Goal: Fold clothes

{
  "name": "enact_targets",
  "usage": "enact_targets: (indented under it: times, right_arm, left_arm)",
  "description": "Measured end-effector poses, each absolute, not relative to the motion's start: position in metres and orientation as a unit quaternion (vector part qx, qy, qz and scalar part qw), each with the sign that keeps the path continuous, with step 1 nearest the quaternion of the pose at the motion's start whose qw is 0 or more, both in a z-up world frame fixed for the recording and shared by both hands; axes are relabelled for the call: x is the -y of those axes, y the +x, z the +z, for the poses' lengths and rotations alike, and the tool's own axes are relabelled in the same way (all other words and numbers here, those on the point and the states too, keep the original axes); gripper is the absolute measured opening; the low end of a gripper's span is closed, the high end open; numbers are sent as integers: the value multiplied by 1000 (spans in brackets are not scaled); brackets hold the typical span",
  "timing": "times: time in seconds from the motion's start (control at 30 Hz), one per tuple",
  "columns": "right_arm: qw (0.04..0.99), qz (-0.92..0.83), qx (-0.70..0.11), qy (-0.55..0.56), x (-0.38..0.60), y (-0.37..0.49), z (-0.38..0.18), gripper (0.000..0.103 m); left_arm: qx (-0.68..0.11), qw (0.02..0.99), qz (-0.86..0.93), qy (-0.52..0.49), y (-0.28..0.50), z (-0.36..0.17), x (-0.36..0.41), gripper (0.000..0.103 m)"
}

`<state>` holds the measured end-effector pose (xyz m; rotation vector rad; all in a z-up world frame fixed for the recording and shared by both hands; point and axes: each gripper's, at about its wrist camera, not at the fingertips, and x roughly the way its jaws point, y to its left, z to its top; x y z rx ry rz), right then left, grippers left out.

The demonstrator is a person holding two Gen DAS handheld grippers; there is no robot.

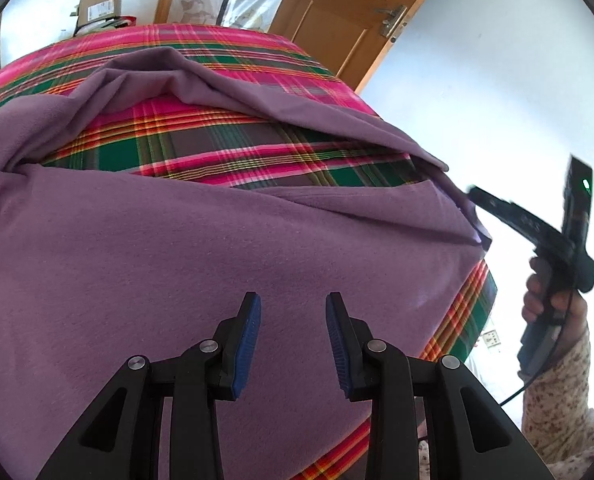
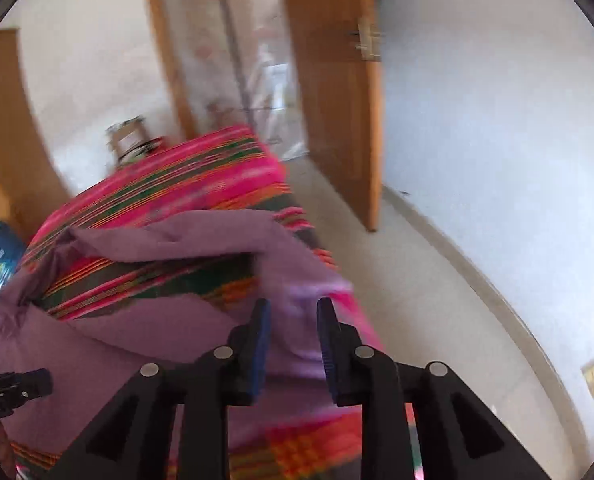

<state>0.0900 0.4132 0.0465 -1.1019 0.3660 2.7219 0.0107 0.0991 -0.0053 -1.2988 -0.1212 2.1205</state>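
Purple fleece garment (image 1: 225,248), just one, lies on your plaid-covered bench (image 1: 233,148); your left tongs (image 1: 293,332) and right tongs (image 2: 293,344) both hover angled downward, apart and empty.

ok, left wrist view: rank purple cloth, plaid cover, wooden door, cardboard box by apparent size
1. purple cloth
2. plaid cover
3. wooden door
4. cardboard box
The cloth is nearest the camera, which inflates it; the cover underneath is partly hidden.

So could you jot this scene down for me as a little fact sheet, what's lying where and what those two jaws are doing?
garment: purple cloth, partly folded, rumpled at the far side
surface: bed with pink and green plaid cover
left gripper: jaws apart above the cloth, nothing between them
right gripper: jaws apart at the cloth's right edge, picture blurred
background: wooden door, white wall
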Motion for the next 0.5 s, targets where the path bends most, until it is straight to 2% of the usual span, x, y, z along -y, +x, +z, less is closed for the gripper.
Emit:
enact_targets:
  times: [0.1,0.3,0.5]
  right_arm:
    - [41,909,-136,-391,-403,57,40,24]
    - [40,887,-149,-436,-401,-1,18,24]
    - [40,892,-144,-427,-403,-28,22,24]
  left_arm:
    - [49,321,803,-500,7,-9,-100,35]
    - [58,325,799,-504,3,-13,-101,35]
    - [64,323,799,-503,0,-14,-103,35]
